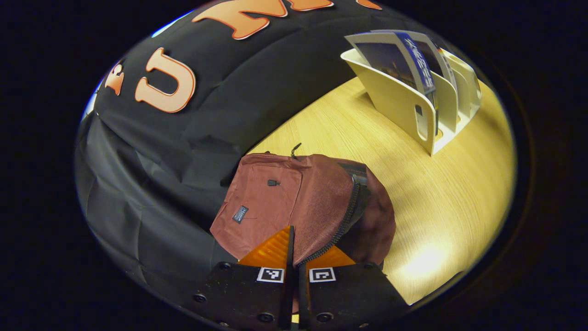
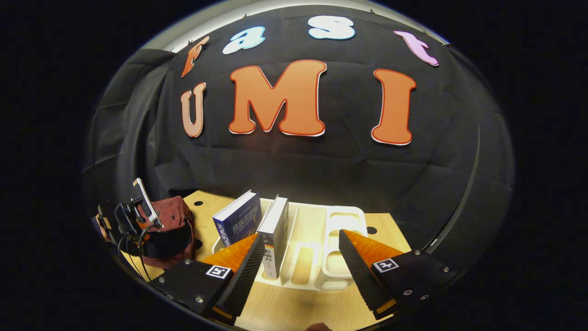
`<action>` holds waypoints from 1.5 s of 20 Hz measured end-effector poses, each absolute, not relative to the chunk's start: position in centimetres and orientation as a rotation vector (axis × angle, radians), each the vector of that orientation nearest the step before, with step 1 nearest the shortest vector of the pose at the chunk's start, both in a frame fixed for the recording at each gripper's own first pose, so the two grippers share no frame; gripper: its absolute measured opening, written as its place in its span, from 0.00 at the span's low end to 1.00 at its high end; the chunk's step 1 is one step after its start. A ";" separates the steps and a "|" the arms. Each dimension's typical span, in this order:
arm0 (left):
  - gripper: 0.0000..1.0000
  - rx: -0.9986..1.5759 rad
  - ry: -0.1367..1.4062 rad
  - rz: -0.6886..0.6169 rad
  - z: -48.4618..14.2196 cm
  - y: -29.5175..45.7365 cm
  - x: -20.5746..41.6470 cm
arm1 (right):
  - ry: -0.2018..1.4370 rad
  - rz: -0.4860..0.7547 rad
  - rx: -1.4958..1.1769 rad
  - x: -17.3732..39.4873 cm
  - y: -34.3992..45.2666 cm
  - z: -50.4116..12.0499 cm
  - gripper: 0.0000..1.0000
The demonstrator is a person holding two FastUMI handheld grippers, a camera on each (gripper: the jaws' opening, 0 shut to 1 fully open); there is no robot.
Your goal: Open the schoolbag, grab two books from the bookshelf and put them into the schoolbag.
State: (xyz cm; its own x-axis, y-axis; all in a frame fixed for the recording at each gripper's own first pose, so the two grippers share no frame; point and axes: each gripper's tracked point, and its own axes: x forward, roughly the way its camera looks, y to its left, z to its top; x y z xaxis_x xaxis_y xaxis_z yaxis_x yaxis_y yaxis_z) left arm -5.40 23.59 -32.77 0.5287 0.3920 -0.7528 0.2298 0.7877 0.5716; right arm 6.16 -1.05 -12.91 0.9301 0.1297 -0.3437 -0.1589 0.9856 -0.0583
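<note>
In the left gripper view the schoolbag (image 1: 294, 207), dark red, lay on the wooden table (image 1: 441, 211) against the booth wall at the left, its zipper (image 1: 347, 216) running down the near right side & looking partly undone, a dark gap showing along it. The left gripper (image 1: 296, 250) sat at the bag's near edge w/ jaws nearly closed, only a thin slit between them; the zip line ran into that slit, but can't tell if anything was actually pinched. Far right, the white bookshelf (image 1: 413, 105) stood on the table w/ books in it. In the right gripper view, the same bag (image 2: 167, 230) showed at far left w/ the other gripper and its cables in front of it. Moving right, a blue book (image 2: 239, 223) leaned left in the rack (image 2: 321, 248), then a white-covered book (image 2: 275, 236) stood just beside it, approx upright. The right gripper (image 2: 298, 257) had jaws wide apart, holding nothing; its left finger (image 2: 243, 264) was just beside the white book, whether touching can't tell. Right-hand slots of the rack lay between the fingers.
</note>
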 end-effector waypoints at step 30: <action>0.04 0.383 1.246 -0.609 -26.1 28.1 3.3 | 1.144 0.126 0.031 16.9 15.4 -15.3 0.97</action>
State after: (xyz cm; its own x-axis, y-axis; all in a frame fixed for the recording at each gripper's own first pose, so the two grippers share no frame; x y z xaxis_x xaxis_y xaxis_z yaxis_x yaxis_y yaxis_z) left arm 3.29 28.07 -26.05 0.1928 -0.2194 -0.9564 0.6198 0.7829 -0.0547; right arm 16.89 15.37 -15.33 0.4080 0.1160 -0.9056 -0.0839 0.9925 0.0894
